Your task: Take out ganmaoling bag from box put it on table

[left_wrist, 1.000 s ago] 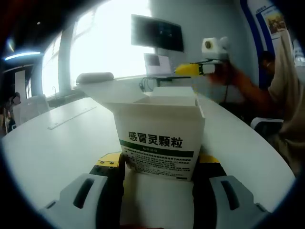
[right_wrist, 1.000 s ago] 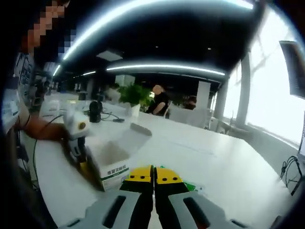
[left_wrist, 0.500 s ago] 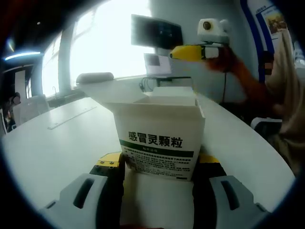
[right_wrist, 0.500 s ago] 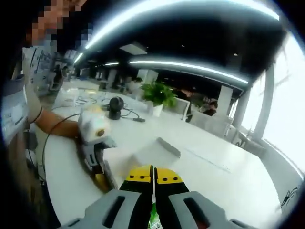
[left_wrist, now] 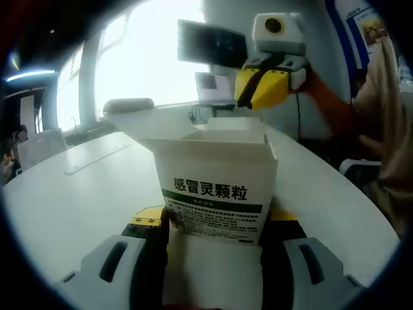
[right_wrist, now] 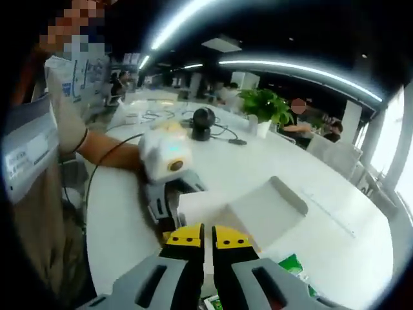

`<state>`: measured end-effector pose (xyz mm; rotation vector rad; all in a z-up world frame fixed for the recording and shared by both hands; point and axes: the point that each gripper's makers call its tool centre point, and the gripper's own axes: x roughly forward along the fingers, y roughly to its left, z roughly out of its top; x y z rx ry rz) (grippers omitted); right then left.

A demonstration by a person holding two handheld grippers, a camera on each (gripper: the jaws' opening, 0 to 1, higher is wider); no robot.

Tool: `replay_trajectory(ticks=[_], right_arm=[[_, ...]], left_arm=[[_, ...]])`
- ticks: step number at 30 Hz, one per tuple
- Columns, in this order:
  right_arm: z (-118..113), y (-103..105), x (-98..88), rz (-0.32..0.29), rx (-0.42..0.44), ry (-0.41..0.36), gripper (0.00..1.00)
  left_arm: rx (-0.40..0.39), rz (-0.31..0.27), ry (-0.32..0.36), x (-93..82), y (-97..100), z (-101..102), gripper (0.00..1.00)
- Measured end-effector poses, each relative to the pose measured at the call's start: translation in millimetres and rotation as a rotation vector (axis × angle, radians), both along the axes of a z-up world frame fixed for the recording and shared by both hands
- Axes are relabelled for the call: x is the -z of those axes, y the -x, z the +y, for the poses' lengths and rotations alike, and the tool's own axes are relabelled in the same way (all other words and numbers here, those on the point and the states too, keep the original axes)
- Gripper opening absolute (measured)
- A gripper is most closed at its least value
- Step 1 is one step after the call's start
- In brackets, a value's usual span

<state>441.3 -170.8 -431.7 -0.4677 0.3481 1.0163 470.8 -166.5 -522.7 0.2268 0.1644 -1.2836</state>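
My left gripper (left_wrist: 215, 219) is shut on a white ganmaoling box (left_wrist: 216, 187) with a green stripe, standing upright on the white table (left_wrist: 77, 187). The box top is open, its flap (left_wrist: 139, 116) folded back to the left. My right gripper (left_wrist: 253, 97) hangs just above the open top at the right, yellow jaws angled down. In the right gripper view, my right gripper (right_wrist: 208, 237) has its jaws a narrow gap apart, over the box (right_wrist: 226, 206), which the left gripper (right_wrist: 164, 210) holds. Two green sachets (right_wrist: 293, 265) lie on the table (right_wrist: 342, 245) beside it.
A monitor (left_wrist: 213, 42) and a laptop (left_wrist: 214, 87) stand behind the box by a bright window. The person's arm (left_wrist: 335, 113) reaches in from the right. A black round device (right_wrist: 205, 119), cables and a potted plant (right_wrist: 268, 106) sit farther along the table, where people are seated.
My right gripper has swung in from the far side to just above the box's open top, tipping downward, and its jaws have parted slightly. The left gripper and box have stayed still.
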Motion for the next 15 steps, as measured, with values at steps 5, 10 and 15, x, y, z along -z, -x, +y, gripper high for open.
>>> replay_trajectory(ticks=[5, 10, 15], right_arm=[[15, 2, 2.2, 0.016, -0.045, 0.032, 0.01], [25, 5, 9.1, 0.043, -0.086, 0.072, 0.01], [30, 6, 21.4, 0.078, -0.124, 0.124, 0.01]], left_arm=[[0.000, 0.000, 0.000, 0.0, 0.3, 0, 0.48], [0.000, 0.000, 0.000, -0.2, 0.2, 0, 0.48], [0.000, -0.001, 0.000, -0.4, -0.2, 1, 0.48]])
